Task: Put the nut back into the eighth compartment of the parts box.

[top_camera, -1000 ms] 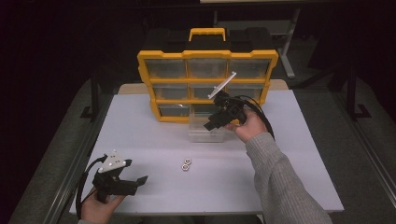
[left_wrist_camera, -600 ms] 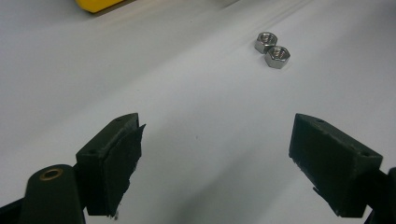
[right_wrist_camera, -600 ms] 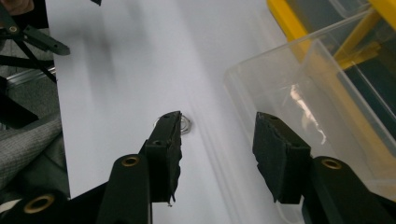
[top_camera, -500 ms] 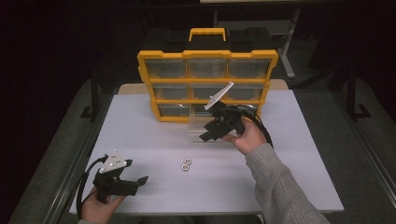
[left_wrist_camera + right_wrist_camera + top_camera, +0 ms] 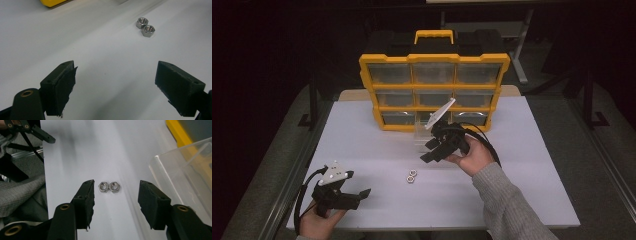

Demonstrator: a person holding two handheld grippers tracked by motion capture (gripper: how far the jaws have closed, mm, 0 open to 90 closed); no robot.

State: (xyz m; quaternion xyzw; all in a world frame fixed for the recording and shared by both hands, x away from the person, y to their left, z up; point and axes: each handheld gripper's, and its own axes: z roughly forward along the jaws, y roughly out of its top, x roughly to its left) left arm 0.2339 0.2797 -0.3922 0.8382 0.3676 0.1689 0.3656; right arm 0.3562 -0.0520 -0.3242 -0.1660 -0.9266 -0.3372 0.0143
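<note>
Two steel hex nuts (image 5: pixel 411 176) lie touching each other on the white table (image 5: pixel 522 165), near its middle front. My right gripper (image 5: pixel 428 151) hovers open just right of and above them, tilted down toward them. In the right gripper view the nuts (image 5: pixel 109 187) sit side by side between and beyond the open jaws. My left gripper (image 5: pixel 363 194) is open at the table's front left corner, pointing right. In the left gripper view the nuts (image 5: pixel 145 26) lie well ahead, to the upper right. A clear plastic drawer (image 5: pixel 424 136) stands pulled out in front of the organizer.
A yellow organizer (image 5: pixel 434 90) with clear drawers and a black top handle stands at the back middle. The clear drawer's edge (image 5: pixel 185 167) is close on the right in the right gripper view. A person's grey sleeve (image 5: pixel 507 205) comes in from the bottom right.
My right gripper has drawn back from the clear drawer toward the front and left, coming down over the two nuts. The left gripper has stayed put.
</note>
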